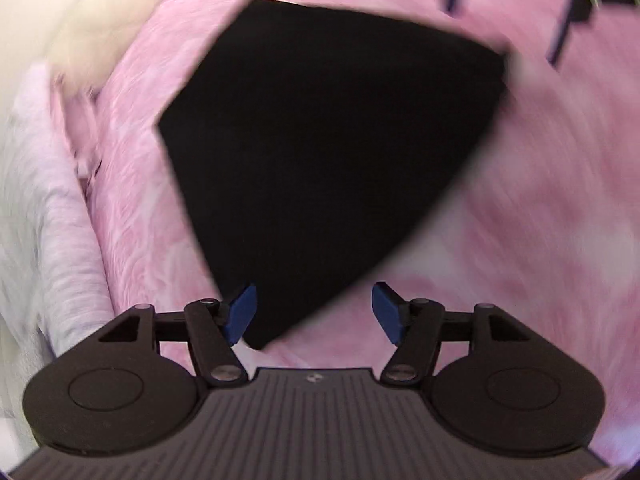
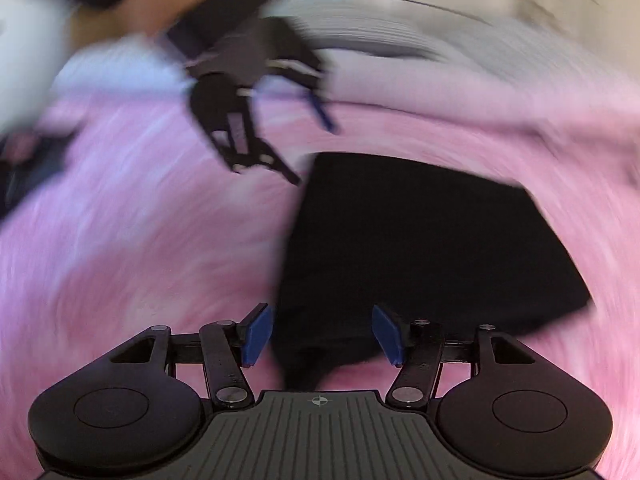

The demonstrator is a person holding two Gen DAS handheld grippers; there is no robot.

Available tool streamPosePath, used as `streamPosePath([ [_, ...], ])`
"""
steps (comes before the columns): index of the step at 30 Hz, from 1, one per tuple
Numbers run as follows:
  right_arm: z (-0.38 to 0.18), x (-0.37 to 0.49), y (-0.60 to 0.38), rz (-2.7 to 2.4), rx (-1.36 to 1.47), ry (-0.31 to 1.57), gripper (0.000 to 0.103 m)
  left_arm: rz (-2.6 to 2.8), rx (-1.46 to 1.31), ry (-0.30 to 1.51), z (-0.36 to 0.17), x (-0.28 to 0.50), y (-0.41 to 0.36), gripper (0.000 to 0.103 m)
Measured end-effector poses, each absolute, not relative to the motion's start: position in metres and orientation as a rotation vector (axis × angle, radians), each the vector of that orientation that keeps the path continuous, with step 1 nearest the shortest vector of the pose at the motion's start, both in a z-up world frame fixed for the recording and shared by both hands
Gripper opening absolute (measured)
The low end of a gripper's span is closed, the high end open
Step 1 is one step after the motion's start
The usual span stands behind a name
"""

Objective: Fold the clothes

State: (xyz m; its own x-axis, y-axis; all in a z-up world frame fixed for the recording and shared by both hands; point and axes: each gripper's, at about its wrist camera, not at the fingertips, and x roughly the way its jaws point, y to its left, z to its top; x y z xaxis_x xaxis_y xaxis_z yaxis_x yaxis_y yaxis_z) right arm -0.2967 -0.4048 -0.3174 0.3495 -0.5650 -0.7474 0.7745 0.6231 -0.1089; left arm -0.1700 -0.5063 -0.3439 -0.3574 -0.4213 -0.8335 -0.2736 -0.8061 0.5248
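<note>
The black garment (image 1: 320,152) lies flat on the pink fluffy cover (image 1: 540,208), already folded down to a compact, straight-edged panel, its near corner pointing back toward the grippers. From the left wrist view, the left gripper (image 1: 314,312) stands with its blue pads apart; the cloth's corner sits under the gap, but neither pad presses on it. The right gripper (image 2: 322,334) shows the same: jaws wide, a rumpled bit of the dark edge below and between them, nothing pinched. So both claws are empty, it seems to me, hovering just over the near edge.

To finish this well, I'd say lift both away cleanly so no pad snags the hem and drags the fold open (that bunched near corner in the right view looks the likeliest to catch). If another fold is wanted, take two corners of one edge evenly.

Counted: one black garment, one pink cover, two grippers, four blue pads in all. A pale lilac cloth (image 1: 52,208) lies at the cover's edge, one of it. Everything else is too blurred to count.
</note>
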Motion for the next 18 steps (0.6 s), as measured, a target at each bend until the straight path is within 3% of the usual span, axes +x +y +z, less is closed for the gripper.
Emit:
streamPosePath([
  [2,-0.323,-0.281,-0.400,-0.927,0.296,0.836,0.060,-2.359,1.705,-0.874,-0.352,-0.167,-0.498,0.060],
  [8,-0.338,-0.345,-0.418,-1.105,0.916,0.459,0.060,-2.467,1.522,-0.528,-0.335,-0.191,-0.514,0.060],
  [13,-0.367,-0.358,-0.439,-1.076,0.978,0.399,0.060,-2.434,1.633,-0.806,-0.357,-0.212,-0.524,0.059],
  [15,-0.379,-0.364,-0.449,-1.059,1.030,0.351,0.046,-2.419,1.690,-0.865,-0.365,-0.215,-0.530,0.059],
  [16,-0.382,-0.373,-0.453,-1.054,1.098,0.302,0.026,-2.420,1.700,-0.868,-0.367,-0.215,-0.532,0.060],
  [17,-0.383,-0.382,-0.454,-1.044,1.153,0.272,0.016,-2.423,1.704,-0.857,-0.367,-0.215,-0.535,0.060],
  [18,-0.383,-0.390,-0.452,-1.034,1.194,0.252,0.012,-2.420,1.712,-0.847,-0.368,-0.216,-0.537,0.061],
])
